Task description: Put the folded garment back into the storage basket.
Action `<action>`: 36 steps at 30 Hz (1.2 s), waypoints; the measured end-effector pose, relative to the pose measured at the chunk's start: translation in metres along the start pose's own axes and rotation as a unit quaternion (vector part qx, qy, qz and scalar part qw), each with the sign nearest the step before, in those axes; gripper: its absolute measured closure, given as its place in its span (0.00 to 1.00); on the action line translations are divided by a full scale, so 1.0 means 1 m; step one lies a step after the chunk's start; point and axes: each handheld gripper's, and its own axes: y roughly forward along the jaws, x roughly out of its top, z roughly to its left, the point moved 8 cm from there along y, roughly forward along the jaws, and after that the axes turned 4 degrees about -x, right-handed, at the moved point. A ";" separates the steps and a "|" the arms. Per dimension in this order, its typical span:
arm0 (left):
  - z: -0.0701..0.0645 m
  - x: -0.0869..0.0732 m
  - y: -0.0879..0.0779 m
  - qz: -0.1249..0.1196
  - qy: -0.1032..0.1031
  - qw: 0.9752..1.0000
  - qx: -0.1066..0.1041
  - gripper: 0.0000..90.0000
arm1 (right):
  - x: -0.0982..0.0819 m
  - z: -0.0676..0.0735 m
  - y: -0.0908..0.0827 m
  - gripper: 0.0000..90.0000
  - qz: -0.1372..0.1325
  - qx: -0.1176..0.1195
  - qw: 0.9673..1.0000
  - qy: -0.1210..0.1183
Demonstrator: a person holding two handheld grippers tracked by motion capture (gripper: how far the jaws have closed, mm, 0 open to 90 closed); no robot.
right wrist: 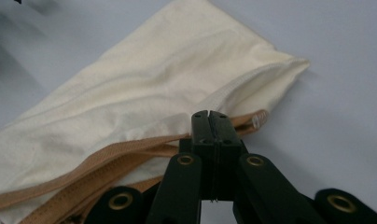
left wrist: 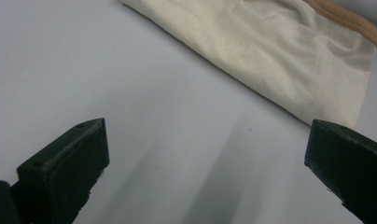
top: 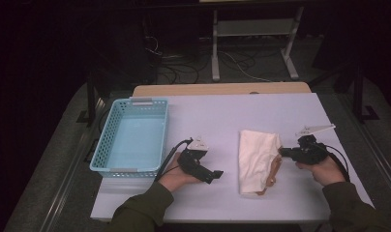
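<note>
Cream cloth bag [right wrist: 144, 93] edge pinched in right gripper [right wrist: 210, 119]; left gripper [left wrist: 205, 163] spread, apart.

Pale lilac surface [left wrist: 144, 107] seen close up, left gripper [left wrist: 207, 163] with two black jaws set wide apart at bottom corners, cream cloth [left wrist: 275, 56] with tan edge band lying beyond, untouched

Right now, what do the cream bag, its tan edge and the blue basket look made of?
Cream bag: soft woven cloth, likely cotton, matte; it creases and folds limply. Tan edge: looks like a ribbed fabric strap or trim, slightly sheeny; the right claw is shut on it. Blue basket: rigid moulded plastic, smooth, with a regular lattice of holes in its walls.
</note>
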 end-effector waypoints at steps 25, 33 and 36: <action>0.003 -0.003 0.004 0.010 -0.010 1.000 0.000 0.00 | -0.030 0.013 -0.014 0.49 -0.007 0.036 0.999 0.009; 0.004 0.000 0.006 0.012 -0.009 1.000 0.003 0.00 | -0.034 0.030 -0.017 0.29 -0.028 0.051 0.998 -0.010; 0.005 0.001 0.007 0.007 -0.010 1.000 0.001 0.00 | -0.034 0.034 -0.019 0.20 -0.041 0.059 0.997 -0.011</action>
